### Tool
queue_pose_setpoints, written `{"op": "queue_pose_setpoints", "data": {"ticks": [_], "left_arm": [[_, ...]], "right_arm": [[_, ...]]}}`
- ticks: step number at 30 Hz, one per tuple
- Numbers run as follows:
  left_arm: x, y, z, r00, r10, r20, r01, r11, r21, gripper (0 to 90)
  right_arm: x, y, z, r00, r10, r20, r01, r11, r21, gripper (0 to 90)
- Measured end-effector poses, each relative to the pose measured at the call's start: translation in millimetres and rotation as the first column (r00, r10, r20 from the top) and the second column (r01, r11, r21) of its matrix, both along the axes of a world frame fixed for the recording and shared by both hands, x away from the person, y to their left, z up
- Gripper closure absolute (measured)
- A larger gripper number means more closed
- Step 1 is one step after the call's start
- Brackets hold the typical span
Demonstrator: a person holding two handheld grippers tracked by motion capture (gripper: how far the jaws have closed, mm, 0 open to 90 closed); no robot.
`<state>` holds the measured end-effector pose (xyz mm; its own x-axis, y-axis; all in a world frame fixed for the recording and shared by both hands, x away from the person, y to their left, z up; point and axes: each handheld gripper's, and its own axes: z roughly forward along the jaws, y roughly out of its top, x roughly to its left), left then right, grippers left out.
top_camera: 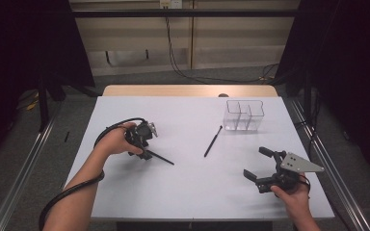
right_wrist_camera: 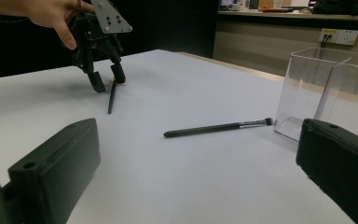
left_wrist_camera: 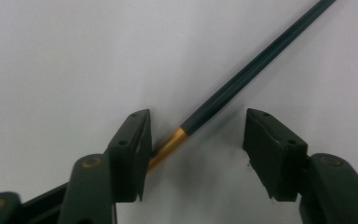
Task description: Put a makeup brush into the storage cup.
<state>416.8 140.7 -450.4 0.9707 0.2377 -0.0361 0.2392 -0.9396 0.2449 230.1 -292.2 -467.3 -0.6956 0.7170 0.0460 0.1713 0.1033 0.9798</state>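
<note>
The dark brush (left_wrist_camera: 242, 74) runs past the picture's top edge.

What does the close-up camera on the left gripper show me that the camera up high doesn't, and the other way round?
The left gripper view alone reveals the gold band on the dark brush, lying between jaws that do not yet press it. The high view alone gives the clear organizer, a second brush, the right gripper with jaws apart, and both forearms. Both share the white table and the left gripper over that dark brush.

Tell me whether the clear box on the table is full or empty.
Empty. The clear box stands upright and its see-through compartments hold nothing; one brush lies flat on the table beside it, outside.
</note>
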Motion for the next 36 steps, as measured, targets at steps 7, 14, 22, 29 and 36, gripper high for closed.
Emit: {"op": "queue_pose_setpoints", "data": {"ticks": [7, 14, 22, 29, 36], "left_arm": [[-0.5, 4.1, 1.6, 0.9997, -0.013, -0.022, 0.013, 0.9999, 0.008, 51.8], [-0.5, 5.0, 3.8, 0.9988, -0.027, -0.04, 0.03, 0.9971, 0.07, 63.7], [-4.0, 6.9, 4.4, 0.996, -0.07, -0.055, 0.075, 0.9923, 0.098, 76.9], [-6.9, -2.6, 4.0, 0.9957, -0.069, -0.062, 0.078, 0.9838, 0.161, 84.4], [-8.4, -4.2, 4.7, 0.997, -0.06, -0.049, 0.068, 0.9822, 0.175, 84.6]], "right_arm": [[-0.2, 0.0, 0.0, 1.0, 0.002, -0.003, -0.002, 1.0, 0.003, 0.0], [0.1, 1.5, 0.0, 1.0, 0.008, -0.005, -0.008, 1.0, 0.001, 0.0], [-0.3, 1.0, 0.4, 1.0, 0.007, -0.002, -0.007, 1.0, 0.0, 0.0], [0.1, 2.2, 0.5, 1.0, 0.009, -0.002, -0.009, 1.0, -0.003, 0.0], [0.4, 3.0, 0.7, 0.9999, 0.013, 0.0, -0.013, 0.9999, -0.01, 0.0]]}}
